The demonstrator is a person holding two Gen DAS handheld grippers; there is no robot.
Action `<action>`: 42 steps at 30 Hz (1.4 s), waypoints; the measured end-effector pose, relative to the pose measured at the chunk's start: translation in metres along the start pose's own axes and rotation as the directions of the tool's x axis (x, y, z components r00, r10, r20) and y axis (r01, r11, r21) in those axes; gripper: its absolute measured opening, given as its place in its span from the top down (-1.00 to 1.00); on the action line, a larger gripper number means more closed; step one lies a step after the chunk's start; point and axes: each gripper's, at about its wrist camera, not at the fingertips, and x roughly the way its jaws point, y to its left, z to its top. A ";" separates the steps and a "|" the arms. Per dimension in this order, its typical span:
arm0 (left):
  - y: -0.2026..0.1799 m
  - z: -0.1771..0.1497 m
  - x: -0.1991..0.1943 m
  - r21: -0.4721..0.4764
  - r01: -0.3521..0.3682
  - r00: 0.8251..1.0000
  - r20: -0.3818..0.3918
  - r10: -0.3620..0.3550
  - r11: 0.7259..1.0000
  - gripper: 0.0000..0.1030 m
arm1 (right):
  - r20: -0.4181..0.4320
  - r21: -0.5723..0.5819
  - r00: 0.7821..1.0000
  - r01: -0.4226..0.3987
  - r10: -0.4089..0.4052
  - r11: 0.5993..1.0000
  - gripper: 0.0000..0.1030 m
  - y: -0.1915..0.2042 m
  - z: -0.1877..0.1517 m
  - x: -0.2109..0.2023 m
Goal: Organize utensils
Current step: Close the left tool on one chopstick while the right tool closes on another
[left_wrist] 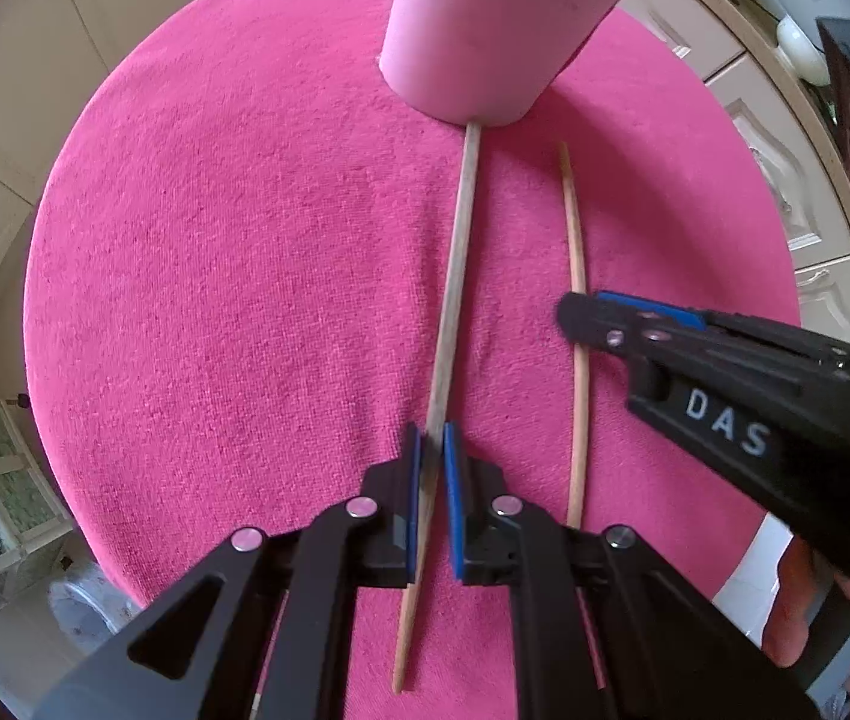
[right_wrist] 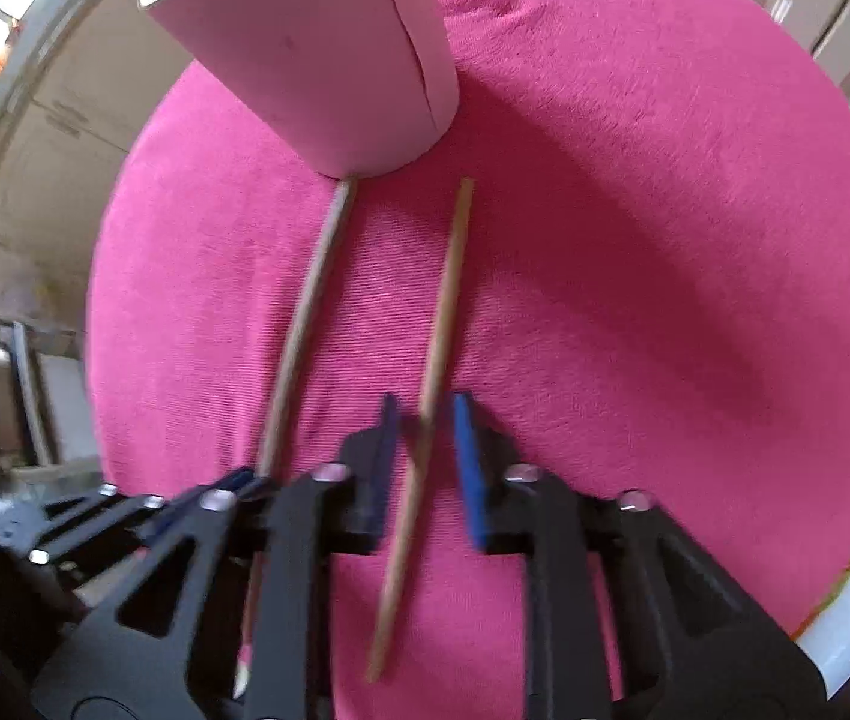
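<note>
Gripping 2 chopsticks lying on pink cloth: left gripper (left_wrist: pixel 432 450) jaws closing tight on left chopstick (left_wrist: pixel 455 276), right gripper (right_wrist: pixel 425 420) jaws pinching right chopstick (right_wrist: pixel 446 300). Long axes pointing fwd toward pink cup (left_wrist: pixel 485 30), left tip touching cup base.

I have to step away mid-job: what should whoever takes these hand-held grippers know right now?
Left hand-held gripper: shut on the left chopstick.
Right hand-held gripper: jaws around the right chopstick; the blurred view leaves pad contact unclear, probably shut.
Both sticks lie on the pink cloth; the left one's far tip touches the pink cup.
Done: nothing visibly in the cup.
Left: lift both sticks into the cup.
</note>
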 end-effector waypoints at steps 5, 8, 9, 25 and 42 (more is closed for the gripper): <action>0.001 0.007 -0.004 0.000 0.012 1.000 0.001 -0.012 1.000 0.83 | -0.021 0.028 0.999 -0.043 0.043 0.999 0.88 -0.013 -0.006 -0.001; -0.004 0.015 -0.003 0.013 0.011 1.000 -0.002 -0.011 1.000 0.83 | -0.031 0.053 0.998 -0.059 0.061 0.997 0.88 -0.025 -0.011 -0.003; -0.006 0.018 -0.002 0.018 0.010 1.000 -0.003 -0.010 1.000 0.83 | -0.038 0.065 0.997 -0.068 0.070 0.996 0.88 -0.029 -0.013 -0.005; -0.051 0.047 0.022 0.127 -0.116 0.990 -0.066 0.125 0.985 0.83 | -0.100 0.022 0.994 -0.048 0.050 0.999 0.87 -0.031 0.002 -0.004; -0.050 0.022 -0.022 0.083 0.021 0.994 0.103 -0.029 0.996 0.89 | 0.007 0.035 0.991 -0.131 0.131 0.991 0.88 -0.039 -0.008 -0.036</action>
